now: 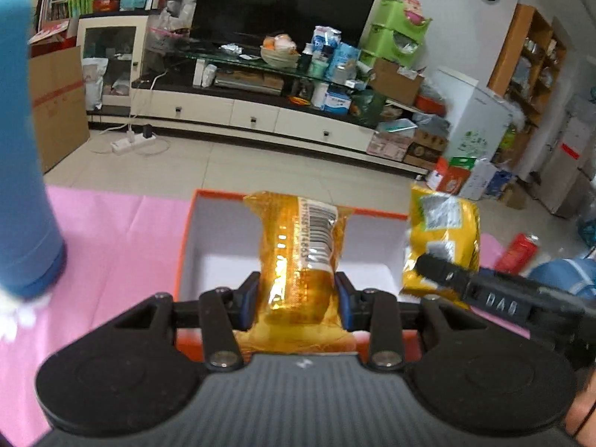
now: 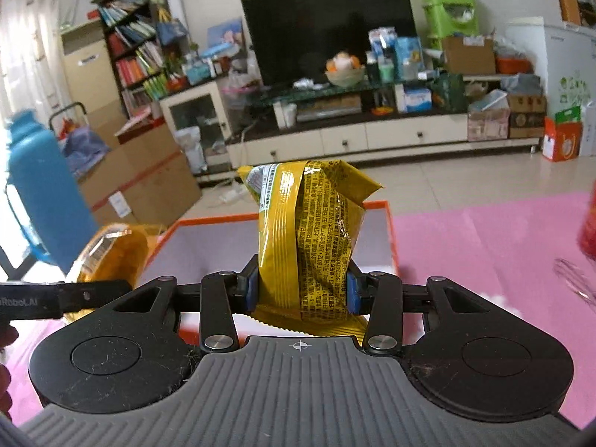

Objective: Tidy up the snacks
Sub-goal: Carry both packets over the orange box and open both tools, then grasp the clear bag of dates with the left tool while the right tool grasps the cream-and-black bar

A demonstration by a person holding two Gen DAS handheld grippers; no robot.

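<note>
My left gripper (image 1: 297,300) is shut on an amber, see-through snack pack (image 1: 298,246) with a barcode label, held upright over the near side of the orange box (image 1: 184,238) with a white inside. My right gripper (image 2: 301,292) is shut on a yellow snack bag (image 2: 316,231) with printed text, also above that orange box (image 2: 391,238). In the left wrist view the yellow bag (image 1: 443,231) hangs at the right, pinched by the other gripper's black finger. In the right wrist view the amber pack (image 2: 111,253) shows at the left.
A pink mat (image 1: 123,246) covers the table under the box. A tall blue bottle (image 1: 22,149) stands at the left. A red object (image 2: 588,223) and a clear glassy thing (image 2: 575,283) sit at the right. Beyond the table edge are floor tiles and a TV cabinet.
</note>
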